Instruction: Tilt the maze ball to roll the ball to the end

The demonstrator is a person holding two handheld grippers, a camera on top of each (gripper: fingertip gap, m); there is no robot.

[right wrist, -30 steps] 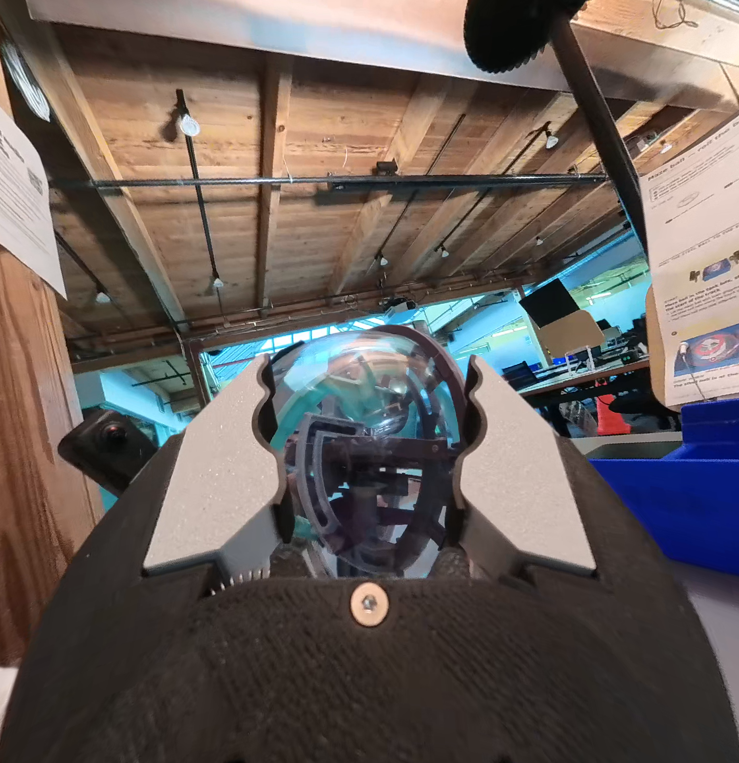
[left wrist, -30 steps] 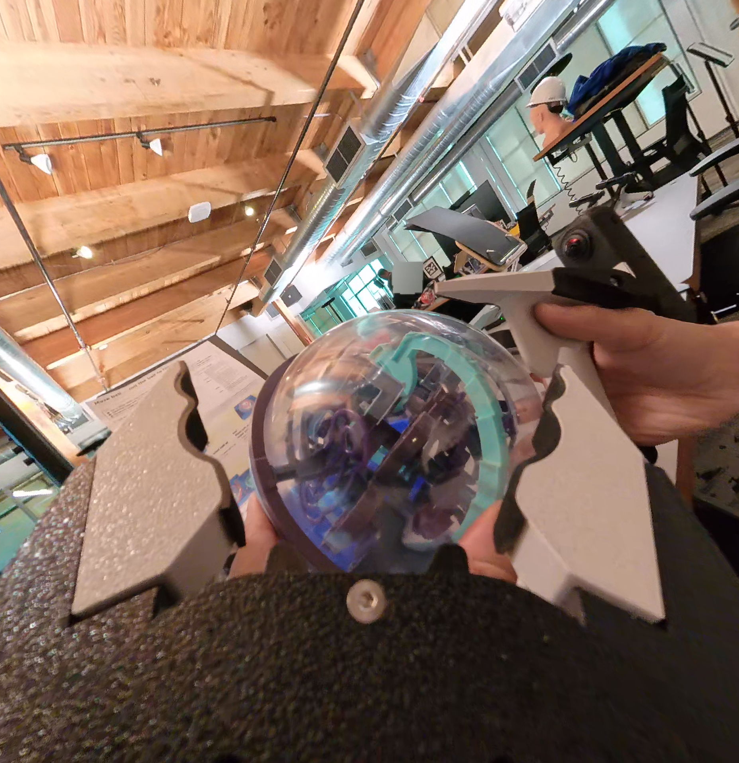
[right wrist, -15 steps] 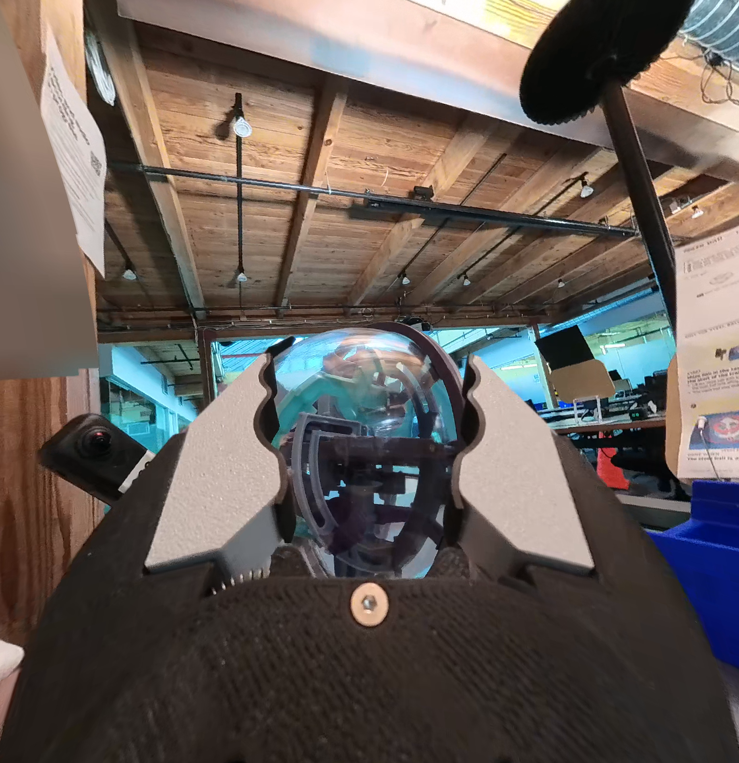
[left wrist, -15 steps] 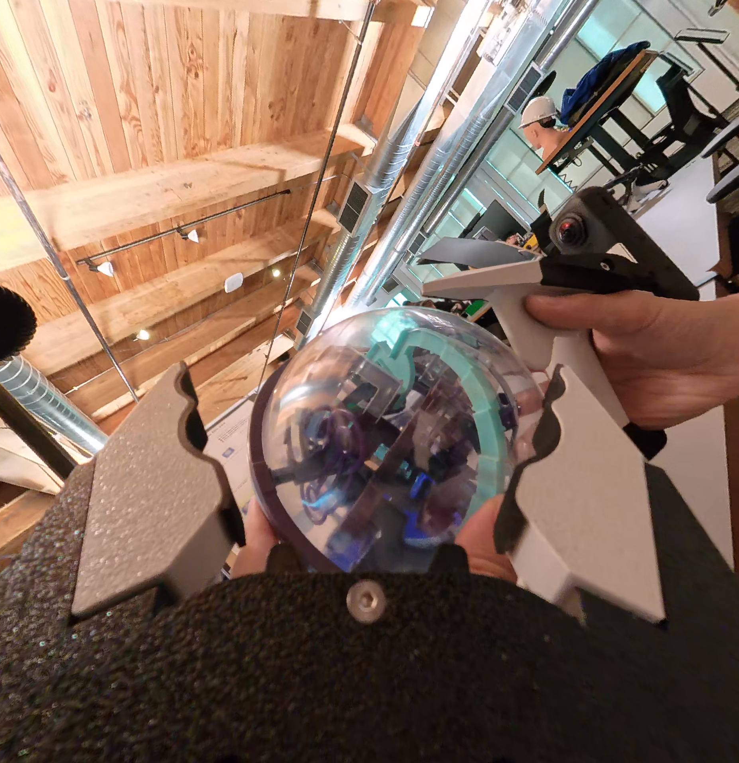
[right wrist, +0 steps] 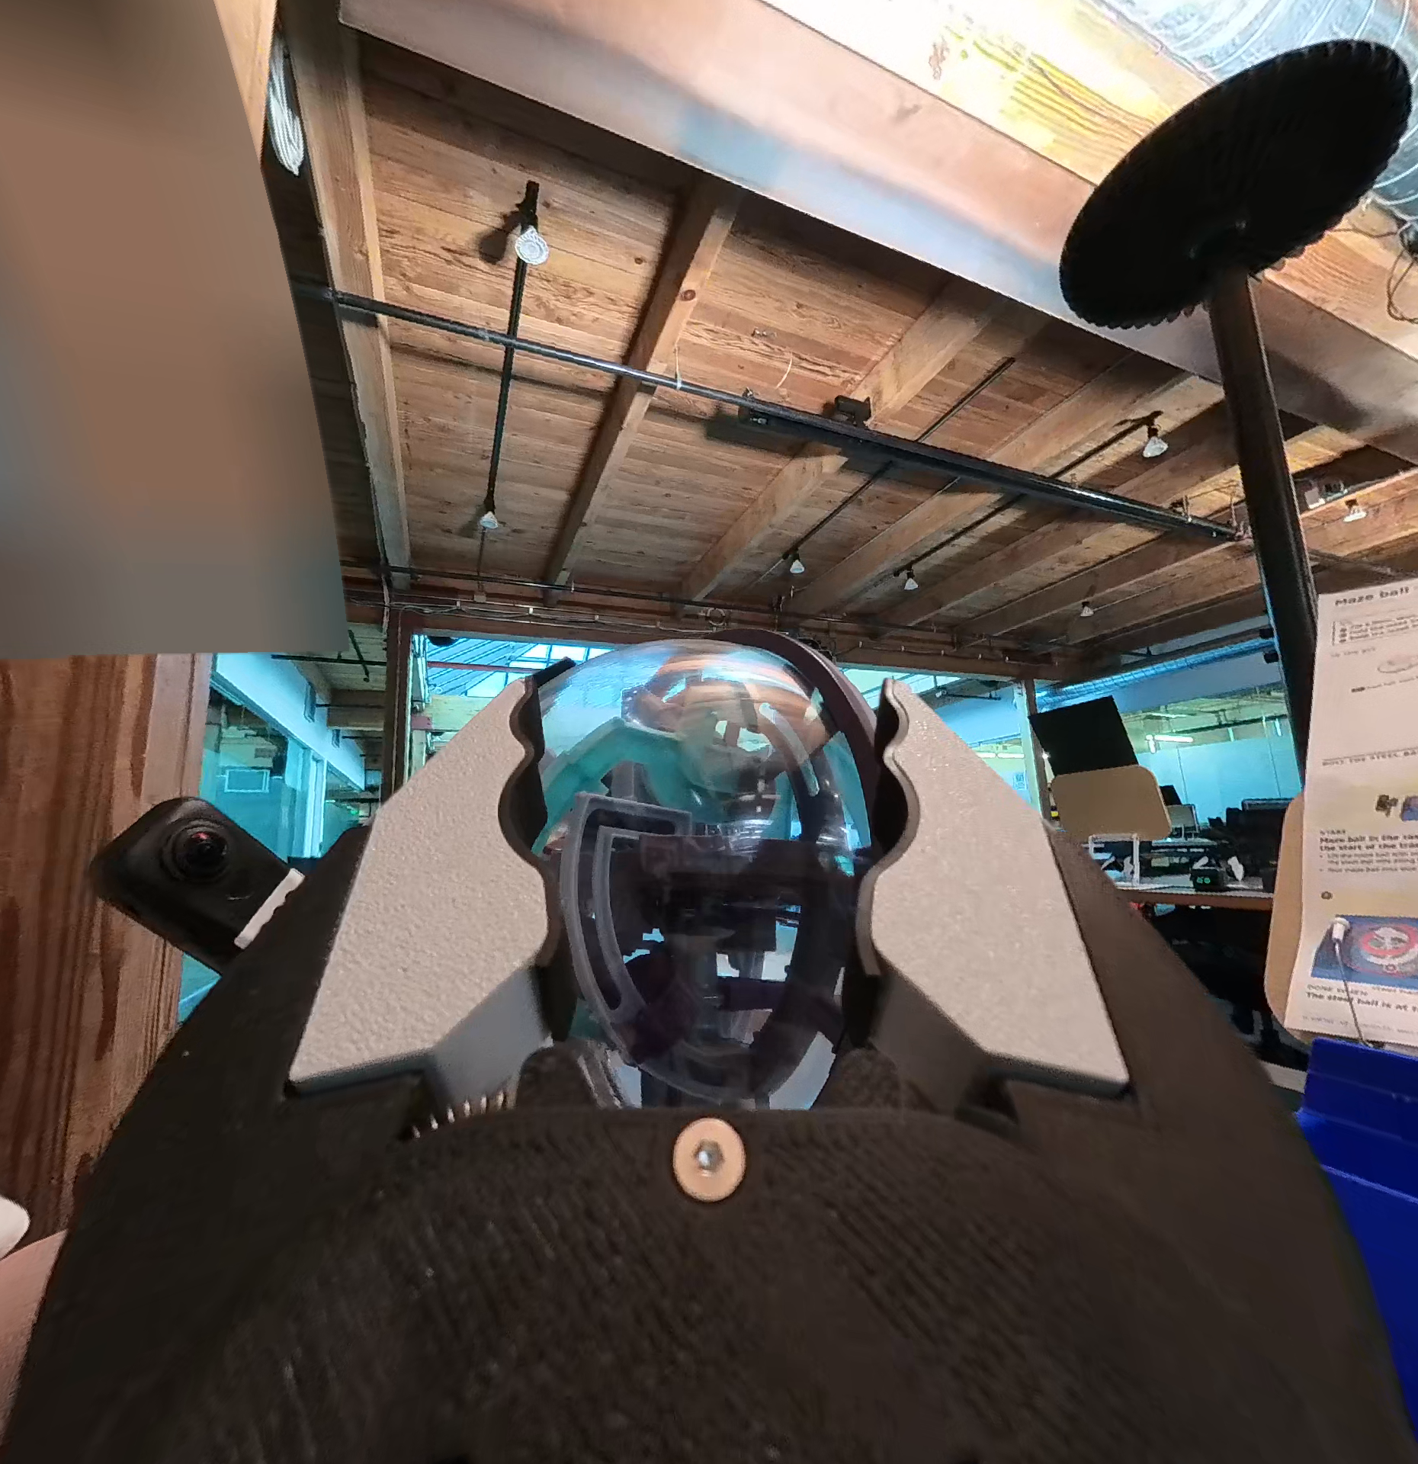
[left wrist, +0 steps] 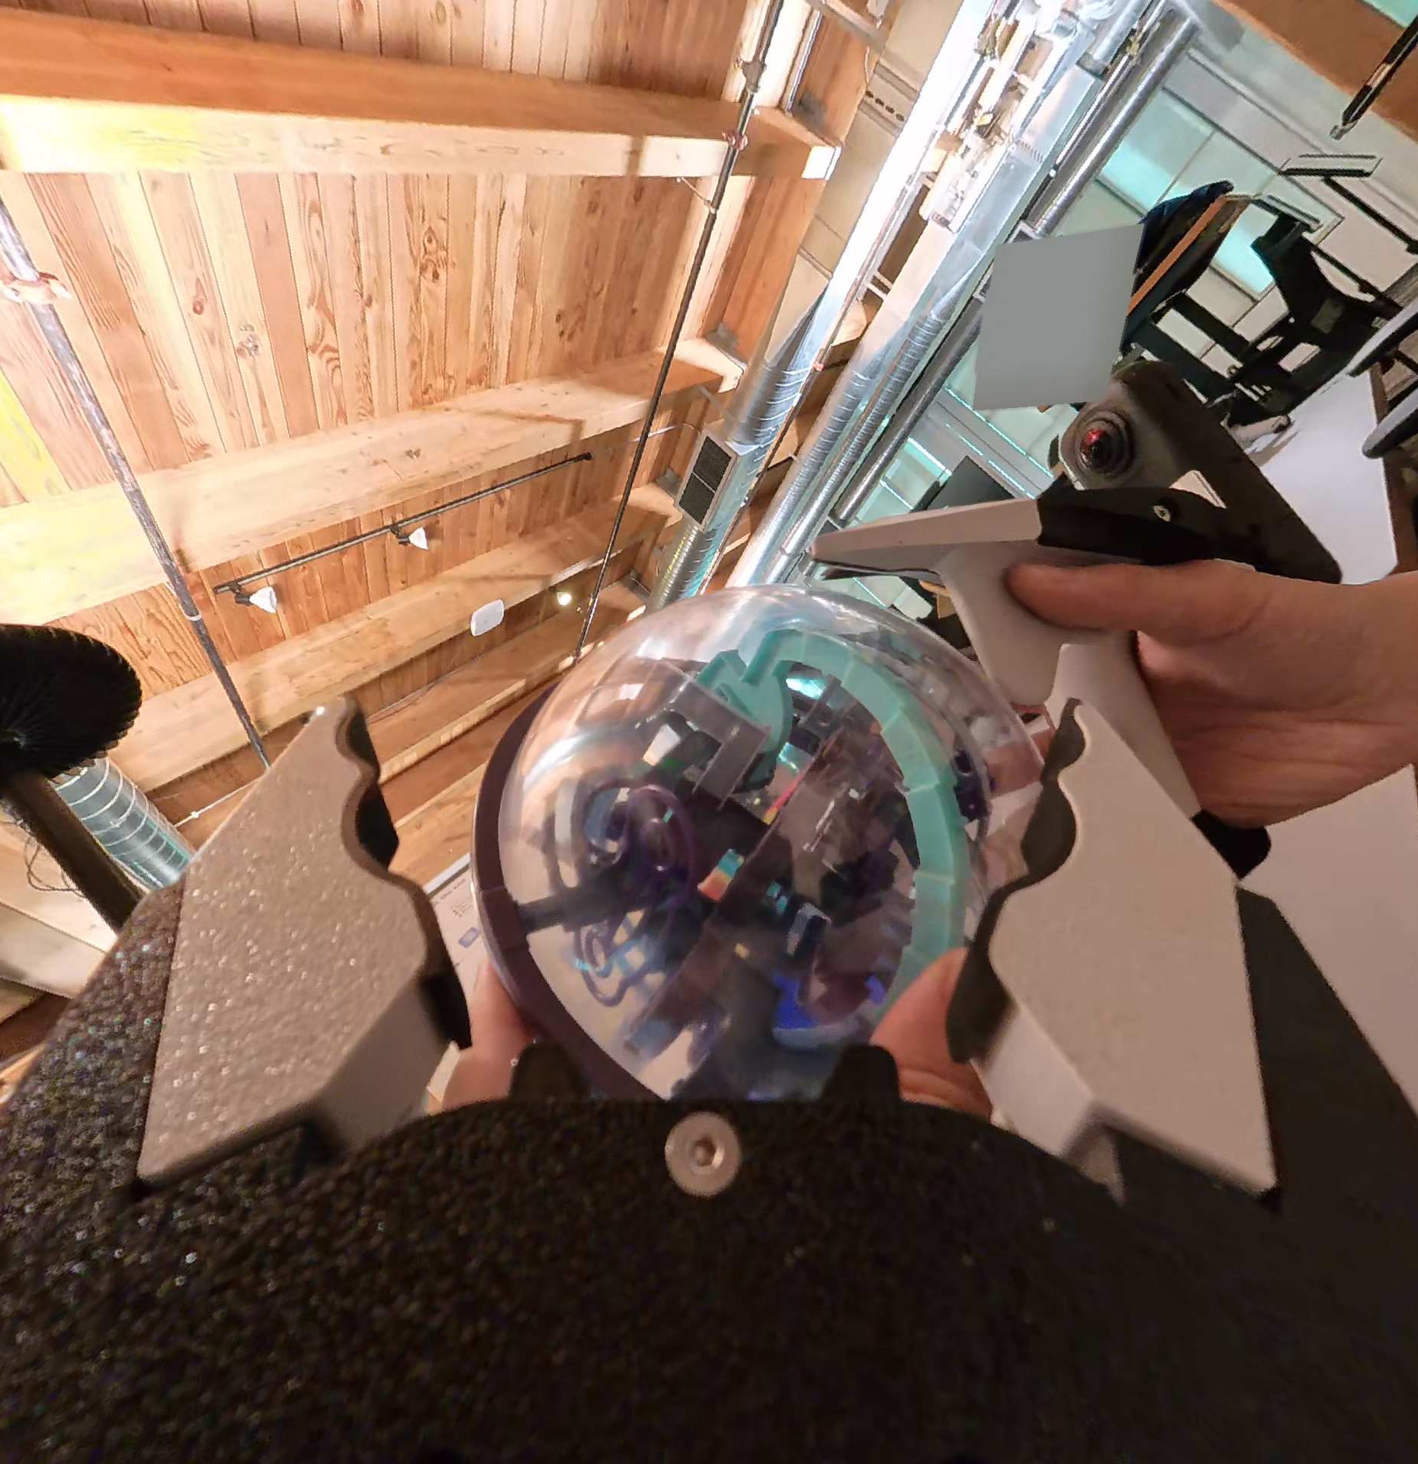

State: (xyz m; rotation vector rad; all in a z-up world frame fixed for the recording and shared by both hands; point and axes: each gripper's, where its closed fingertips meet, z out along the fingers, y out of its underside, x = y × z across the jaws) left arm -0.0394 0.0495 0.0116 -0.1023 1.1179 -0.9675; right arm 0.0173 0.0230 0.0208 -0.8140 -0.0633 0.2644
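Note:
The maze ball (left wrist: 729,832) is a clear sphere with teal and purple tracks and a dark ring. It sits between the wide-apart fingers of my left gripper (left wrist: 706,713). A gap shows between the left finger (left wrist: 294,911) and the ball, so the left gripper is open. A person's fingers (left wrist: 928,1006) show under the ball. My right gripper (right wrist: 706,689) has both pads against the ball (right wrist: 706,832) and is shut on it. It also shows in the left wrist view (left wrist: 967,602), held by a hand (left wrist: 1244,697) at the ball's upper right. The small ball inside is not discernible.
Both views point up at a wooden ceiling. A black round disc on a pole (right wrist: 1236,182) stands near, also in the left wrist view (left wrist: 40,697). A blue bin (right wrist: 1371,1149) and a printed sheet (right wrist: 1379,792) are at the right. A wooden post (right wrist: 56,871) is at the left.
Both grippers and the ball have tilted further up, so more ceiling shows. The right fingers have closed a little on the ball. The ball keeps its place between both pairs of fingers.

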